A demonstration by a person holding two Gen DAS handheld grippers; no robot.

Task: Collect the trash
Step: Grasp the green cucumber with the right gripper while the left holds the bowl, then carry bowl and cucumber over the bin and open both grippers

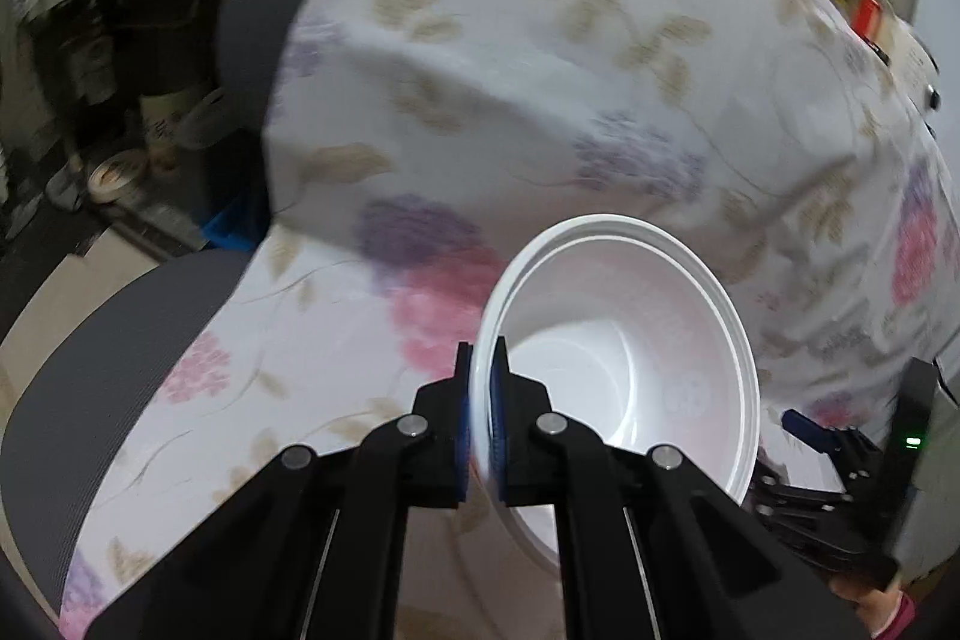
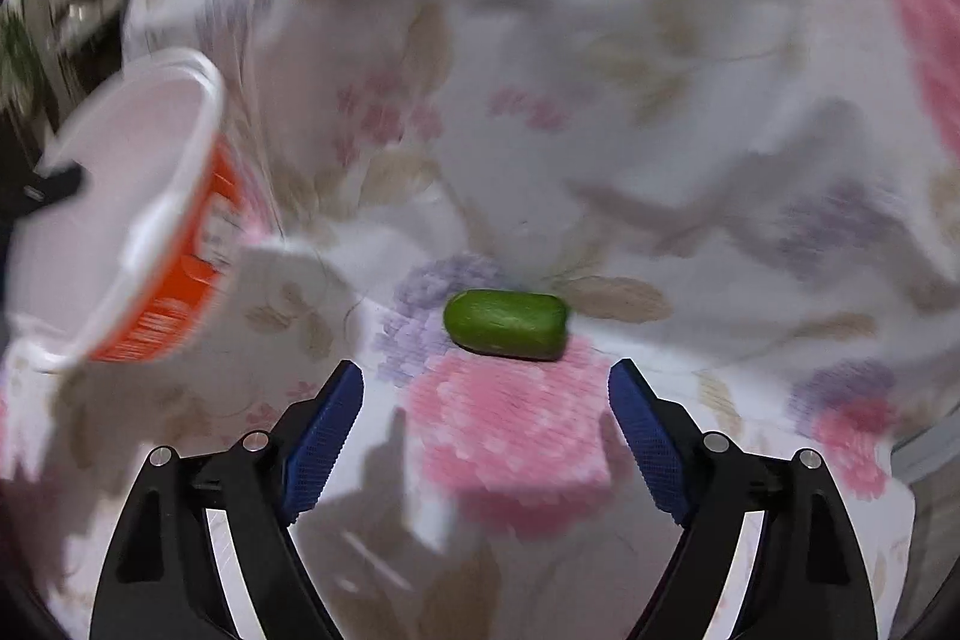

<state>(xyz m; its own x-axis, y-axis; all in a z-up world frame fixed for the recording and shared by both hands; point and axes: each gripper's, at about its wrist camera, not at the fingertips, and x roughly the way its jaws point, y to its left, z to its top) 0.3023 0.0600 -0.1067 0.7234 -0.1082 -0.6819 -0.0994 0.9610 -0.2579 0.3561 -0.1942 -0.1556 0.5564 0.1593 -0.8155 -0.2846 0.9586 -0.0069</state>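
One cucumber piece [image 2: 506,323] on floral cloth [image 2: 600,130], nr bowl [image 2: 129,214].

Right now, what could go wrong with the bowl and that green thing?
The left claw pinches only the thin rim of the white bowl, which hangs tilted, so it might slip or flex loose. The green piece looks rounded and lies on the soft flowered cloth; the open right claw could nudge it away or snag cloth. The pictures are blurry, so fast moves may miss.
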